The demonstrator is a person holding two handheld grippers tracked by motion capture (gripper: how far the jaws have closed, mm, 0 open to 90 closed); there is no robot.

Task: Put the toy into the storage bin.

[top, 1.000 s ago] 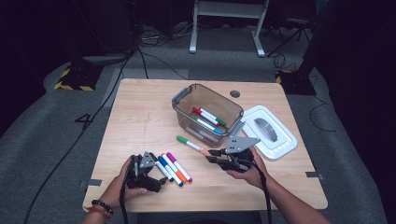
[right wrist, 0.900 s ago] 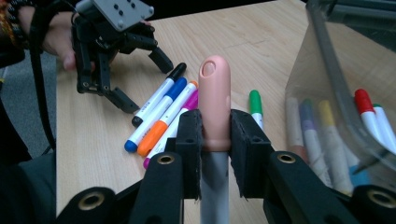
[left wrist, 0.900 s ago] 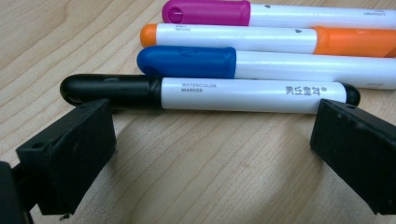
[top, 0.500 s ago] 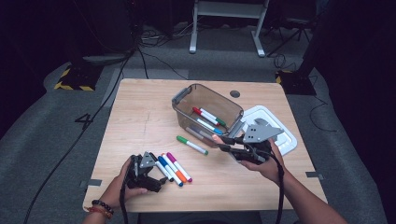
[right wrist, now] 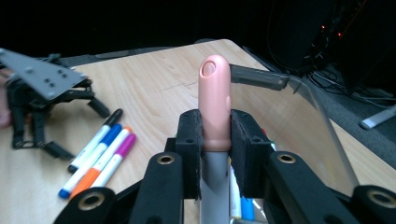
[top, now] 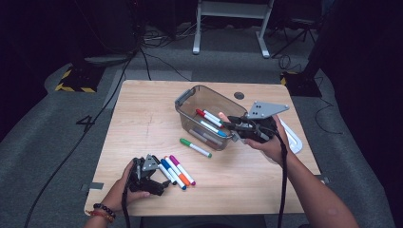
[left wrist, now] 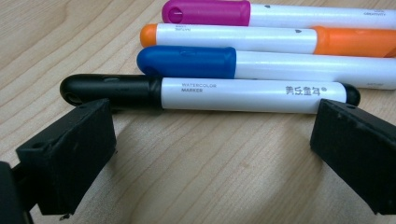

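My right gripper (top: pixel 236 125) (right wrist: pixel 215 136) is shut on a pink-capped marker (top: pixel 221 116) (right wrist: pixel 214 88), held in the air over the near right rim of the clear bin (top: pixel 187 99) (right wrist: pixel 306 121). The cap sticks out past the jaws and points toward the bin. Several markers (top: pixel 209 124) lie inside the bin. My left gripper (top: pixel 160 177) (left wrist: pixel 210 140) rests on the table with its jaws wide open. A black marker (left wrist: pixel 210 93) lies crosswise just beyond their tips, not between the pads. Blue (left wrist: pixel 261 63), orange (left wrist: pixel 261 38) and magenta (left wrist: pixel 261 11) markers lie beside it.
A green-capped marker (top: pixel 195 147) lies alone on the wooden table (top: pixel 138 123), in front of the bin. A white lid (top: pixel 293 138) sits right of the bin, behind the right hand. The floor around the table is dark, with cables on it.
The right gripper has risen off the table with the pink marker and moved back and right to the bin's rim. The left gripper has stayed in place.
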